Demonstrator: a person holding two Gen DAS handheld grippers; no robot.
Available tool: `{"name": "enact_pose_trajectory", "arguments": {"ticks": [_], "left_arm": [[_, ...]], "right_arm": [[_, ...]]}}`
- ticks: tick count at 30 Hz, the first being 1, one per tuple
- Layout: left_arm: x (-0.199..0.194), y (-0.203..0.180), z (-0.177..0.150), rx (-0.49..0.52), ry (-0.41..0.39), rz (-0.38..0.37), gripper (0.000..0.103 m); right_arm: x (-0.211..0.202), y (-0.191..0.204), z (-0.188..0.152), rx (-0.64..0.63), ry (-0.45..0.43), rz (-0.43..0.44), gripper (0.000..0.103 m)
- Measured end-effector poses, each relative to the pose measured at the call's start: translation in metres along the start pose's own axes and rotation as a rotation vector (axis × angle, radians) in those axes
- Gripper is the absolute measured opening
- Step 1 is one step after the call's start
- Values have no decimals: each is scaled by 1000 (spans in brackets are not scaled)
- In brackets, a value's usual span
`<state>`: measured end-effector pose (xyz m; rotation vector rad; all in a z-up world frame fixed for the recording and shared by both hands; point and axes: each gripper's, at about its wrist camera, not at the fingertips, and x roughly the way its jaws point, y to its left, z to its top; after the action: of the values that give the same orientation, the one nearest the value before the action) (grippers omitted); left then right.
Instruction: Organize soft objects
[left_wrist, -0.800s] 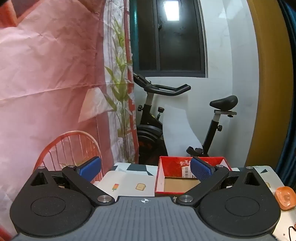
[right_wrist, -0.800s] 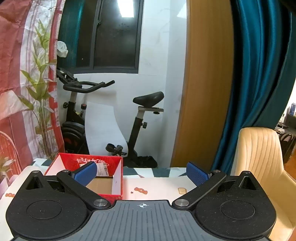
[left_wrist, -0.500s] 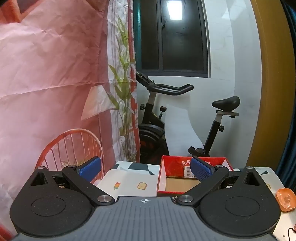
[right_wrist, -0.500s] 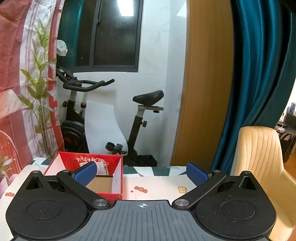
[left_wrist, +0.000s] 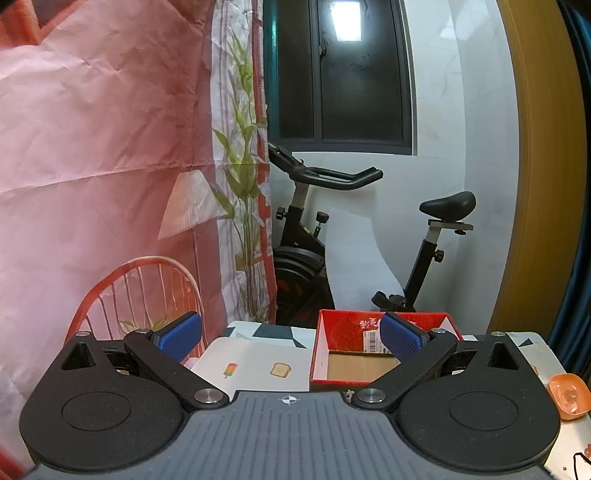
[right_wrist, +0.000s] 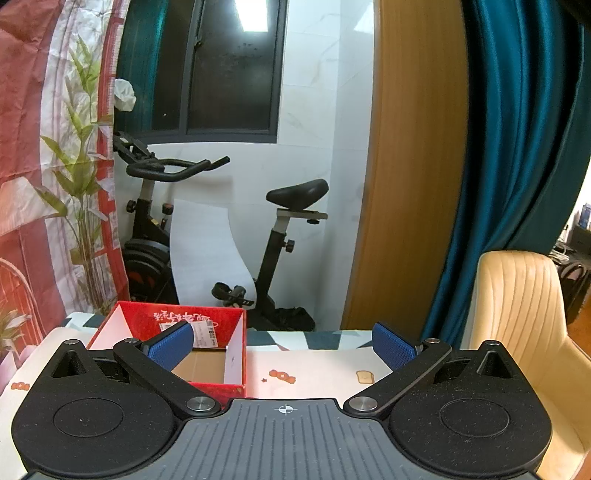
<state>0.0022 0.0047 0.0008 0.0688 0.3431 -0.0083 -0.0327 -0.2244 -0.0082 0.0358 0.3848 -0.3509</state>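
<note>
Well, the soft objects themselves are barely in view: only an orange squishy thing (left_wrist: 568, 396) shows, lying on the desk (right_wrist: 317, 365) at the far right edge of the left wrist view, well apart from both claws. The likely bin for them is the red cardboard box (right_wrist: 192, 325), open-topped w/ a shipping label on its inner back wall; what shows of its brown floor looks bare (the near part is hidden behind the claw fingers). It sits toward the back-left of the desk, probably so items can be dropped in from above.

Left claw (left_wrist: 290, 336) is spread wide, nothing between its blue pads, held level above the desk, facing the box. Right claw (right_wrist: 282, 343) is likewise wide apart and empty, box off to its left. Both look poised to start, i.e. no pick begun yet.

Beyond the desk: an exercise bike (right_wrist: 207, 236), a cream chair (right_wrist: 524, 314) at right, teal curtain (right_wrist: 517, 147), a red wire chair (left_wrist: 140, 291) at left.
</note>
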Motion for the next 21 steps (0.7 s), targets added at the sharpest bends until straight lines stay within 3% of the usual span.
{"name": "enact_pose_trajectory", "arguments": {"ticks": [21], "left_arm": [[0,1,-2,3,-4,-1,103]], "right_arm": [[0,3,-13,-2,4,2,103]]}}
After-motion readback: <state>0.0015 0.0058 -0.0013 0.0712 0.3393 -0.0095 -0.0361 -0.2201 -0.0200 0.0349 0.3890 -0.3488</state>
